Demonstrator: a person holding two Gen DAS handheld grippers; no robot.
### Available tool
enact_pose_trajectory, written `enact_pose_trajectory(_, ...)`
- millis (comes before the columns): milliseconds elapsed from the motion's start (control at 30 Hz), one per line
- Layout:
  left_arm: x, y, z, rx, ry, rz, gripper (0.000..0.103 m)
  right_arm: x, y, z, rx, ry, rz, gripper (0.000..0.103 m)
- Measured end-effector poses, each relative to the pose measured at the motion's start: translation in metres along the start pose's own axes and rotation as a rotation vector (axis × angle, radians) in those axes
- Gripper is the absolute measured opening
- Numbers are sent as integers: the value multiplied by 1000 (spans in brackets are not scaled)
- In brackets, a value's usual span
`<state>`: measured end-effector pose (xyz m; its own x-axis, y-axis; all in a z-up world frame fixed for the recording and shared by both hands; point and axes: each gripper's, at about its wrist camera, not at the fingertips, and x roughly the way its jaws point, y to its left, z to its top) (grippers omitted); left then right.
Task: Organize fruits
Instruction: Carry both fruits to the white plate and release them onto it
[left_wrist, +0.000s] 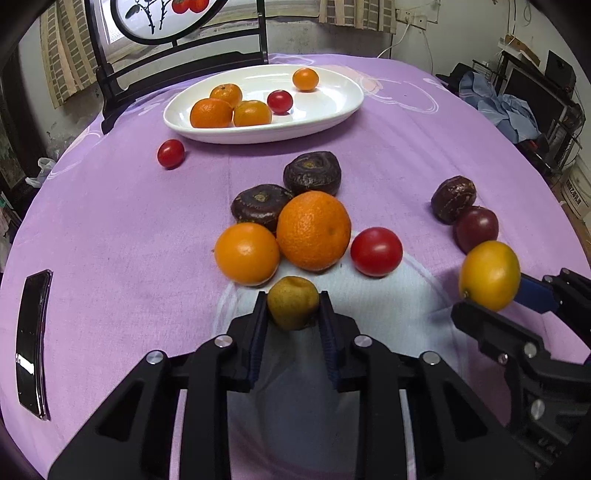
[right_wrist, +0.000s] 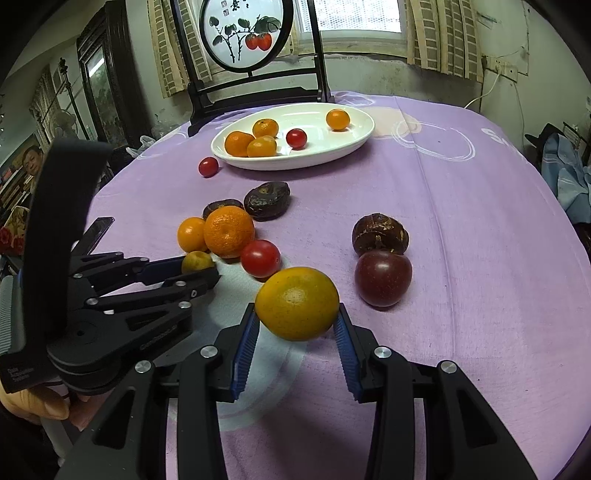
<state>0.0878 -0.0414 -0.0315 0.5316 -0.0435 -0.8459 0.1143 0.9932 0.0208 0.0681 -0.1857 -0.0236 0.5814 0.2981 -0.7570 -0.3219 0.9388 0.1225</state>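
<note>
my left gripper (left_wrist: 293, 303) was clenched on a small, dull yellow-green citrus fruit (left_wrist: 293, 302), both ribbed pads pressed against its sides, with the fruit low at the purple cloth covering the table (left_wrist: 110, 221). from the right wrist view the same fruit (right_wrist: 197, 261) showed at the tip of the left gripper (right_wrist: 199, 271), just beside the cluster of fruit at mid-table.

my right gripper (right_wrist: 297, 321) was grasping a larger round yellow-orange citrus fruit (right_wrist: 297, 302), held between the blue pads; whether it was clear of the cloth i could not tell. in the left wrist view that fruit (left_wrist: 489, 275) appeared at the right edge.

found on the cloth: a large orange mandarin (left_wrist: 313, 230) touching a smaller smooth orange citrus (left_wrist: 246, 254); two dark brown wrinkled fruits (left_wrist: 286, 188) directly behind them; a red cherry tomato (left_wrist: 376, 252) just beside the mandarin. to the right, a dark purple round fruit (right_wrist: 383, 278) lay against another brown rough-skinned fruit (right_wrist: 380, 234).

the white oval ceramic plate (left_wrist: 332, 114) stood at the far side, holding four small oranges and one red tomato. a second loose red cherry tomato (left_wrist: 170, 153) lay on the cloth near the plate's front rim. a dark flat phone (left_wrist: 33, 343) lay at the left edge of the table.
</note>
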Motion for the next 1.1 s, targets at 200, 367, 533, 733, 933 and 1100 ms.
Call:
enact_pose_trajectory(200,-19,16,-13,-16,-7,-41,26,-1,4,-1,-16,-17,15,42)
enact_pose_trajectory(367,-36,35,-9,-27,-34,-45,26,1,7,1,-20,-20,28,42)
enact_pose_trajectory(533,-49,48,15,-17,-60,-42,26,-14,14,18,-32,-69,67,42)
enact_pose_trajectory(733,-54,65,67,-46,-102,-43,26,-17,22,62,-116,-111,37,42)
enact_pose_trajectory(933,-36,85,136,-116,-154,-7,26,9,23,123,-146,-130,31,42)
enact_pose_trajectory(1100,15,89,182,-131,-109,45,26,63,16,160,-109,-74,15,42)
